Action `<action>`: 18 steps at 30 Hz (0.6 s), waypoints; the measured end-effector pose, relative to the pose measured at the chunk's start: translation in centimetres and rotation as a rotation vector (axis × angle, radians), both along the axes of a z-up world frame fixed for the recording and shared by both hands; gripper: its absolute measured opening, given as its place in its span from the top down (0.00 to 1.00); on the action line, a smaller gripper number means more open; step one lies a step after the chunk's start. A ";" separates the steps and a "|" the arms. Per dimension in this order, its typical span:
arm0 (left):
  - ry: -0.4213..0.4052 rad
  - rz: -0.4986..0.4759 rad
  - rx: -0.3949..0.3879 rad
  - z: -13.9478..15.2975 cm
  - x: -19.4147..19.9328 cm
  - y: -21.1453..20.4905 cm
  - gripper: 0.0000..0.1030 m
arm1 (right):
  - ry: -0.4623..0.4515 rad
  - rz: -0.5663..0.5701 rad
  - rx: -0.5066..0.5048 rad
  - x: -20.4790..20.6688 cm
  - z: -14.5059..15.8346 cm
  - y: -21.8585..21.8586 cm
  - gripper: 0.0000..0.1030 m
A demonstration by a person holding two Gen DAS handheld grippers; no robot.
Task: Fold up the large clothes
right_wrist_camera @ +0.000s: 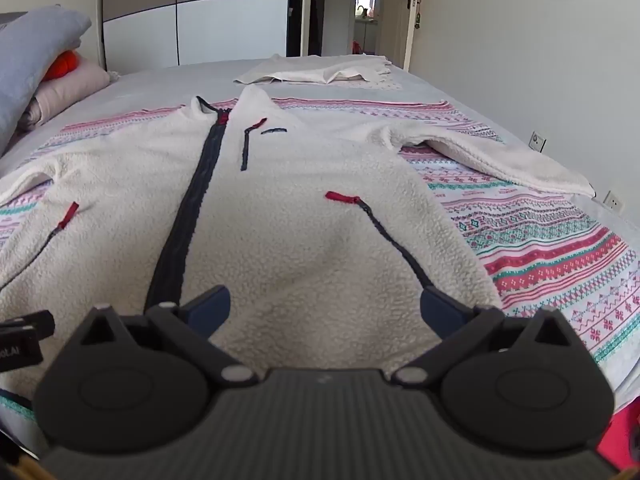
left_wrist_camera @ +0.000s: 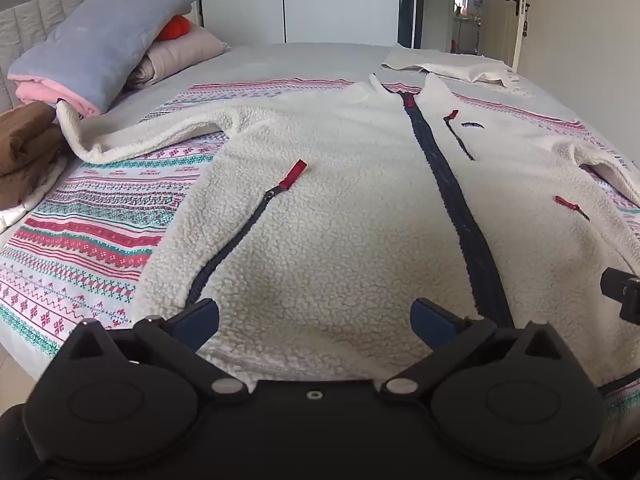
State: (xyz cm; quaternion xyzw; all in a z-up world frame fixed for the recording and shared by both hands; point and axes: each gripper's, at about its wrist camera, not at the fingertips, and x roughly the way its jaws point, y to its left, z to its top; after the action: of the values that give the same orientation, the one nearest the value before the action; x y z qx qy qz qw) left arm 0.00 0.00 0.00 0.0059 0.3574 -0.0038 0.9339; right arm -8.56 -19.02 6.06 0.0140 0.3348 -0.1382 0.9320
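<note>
So, the cream fleece jacket (left_wrist_camera: pixel 340 208) is laid flat, front up, across the frame's middle, its zipper (left_wrist_camera: pixel 452 208) running bottom to top. Left gripper (left_wrist_camera: pixel 316 316) and right gripper (right_wrist_camera: pixel 326 304) are held apart, empty, at the hem, equally near.

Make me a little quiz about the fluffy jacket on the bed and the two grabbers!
1. True or false: the fleece jacket is already folded in half.
2. What colour are the zipper pulls on its pockets?
3. The left gripper and right gripper are: A) both open, B) both shut, C) one of each.

Key
1. False: it lies spread flat on the patterned blanket, sleeves out.
2. Red.
3. A: both open, at the jacket's bottom hem.
</note>
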 end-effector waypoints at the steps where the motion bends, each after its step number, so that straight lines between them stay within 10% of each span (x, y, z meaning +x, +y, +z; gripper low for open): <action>1: 0.001 -0.001 -0.002 0.0 0.0 0.0 0.00 | -0.002 0.006 0.003 0.0 0.0 -0.1 0.00; 18: -0.003 -0.012 -0.015 0.1 -0.4 0.1 0.00 | 0.017 0.040 -0.063 0.1 -0.3 1.3 0.00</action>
State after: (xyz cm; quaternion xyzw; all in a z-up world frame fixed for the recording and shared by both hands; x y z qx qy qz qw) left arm -0.42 0.11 0.15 0.0010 0.3559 -0.0123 0.9344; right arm -8.48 -17.73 5.75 -0.0231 0.3385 -0.1300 0.9317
